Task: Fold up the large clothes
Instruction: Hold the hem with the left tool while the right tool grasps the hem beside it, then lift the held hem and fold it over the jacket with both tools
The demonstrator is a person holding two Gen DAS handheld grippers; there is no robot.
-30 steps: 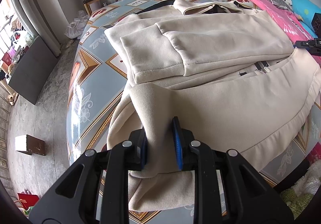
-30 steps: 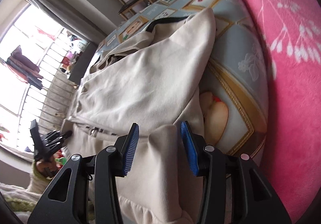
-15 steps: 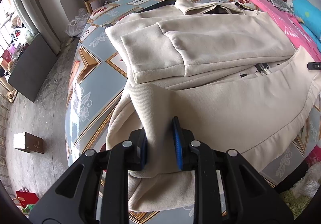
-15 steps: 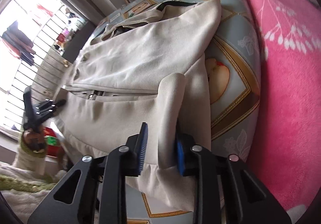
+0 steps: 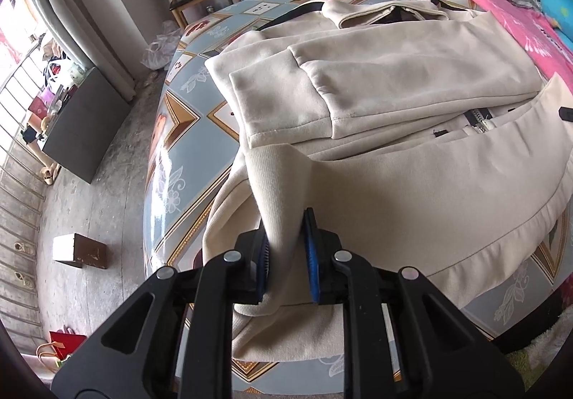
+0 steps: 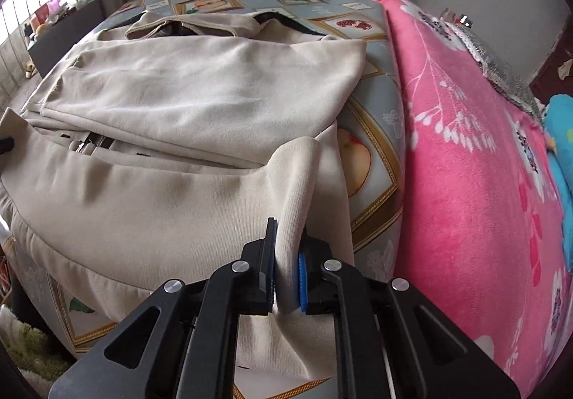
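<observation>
Cream jacket (image 5: pixel 412 191) lies spread on the patterned bed cover (image 5: pixel 186 148), sleeves folded in. Left gripper (image 5: pixel 286 248) and right gripper (image 6: pixel 286 263) each pinch a ribbed hem corner. Hem fold likely starting; next, lift both evenly toward the collar.

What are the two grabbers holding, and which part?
Each hand-held gripper, left and right, pinches the cream zip-up fleece jacket by its ribbed bottom hem, at opposite corners.
</observation>
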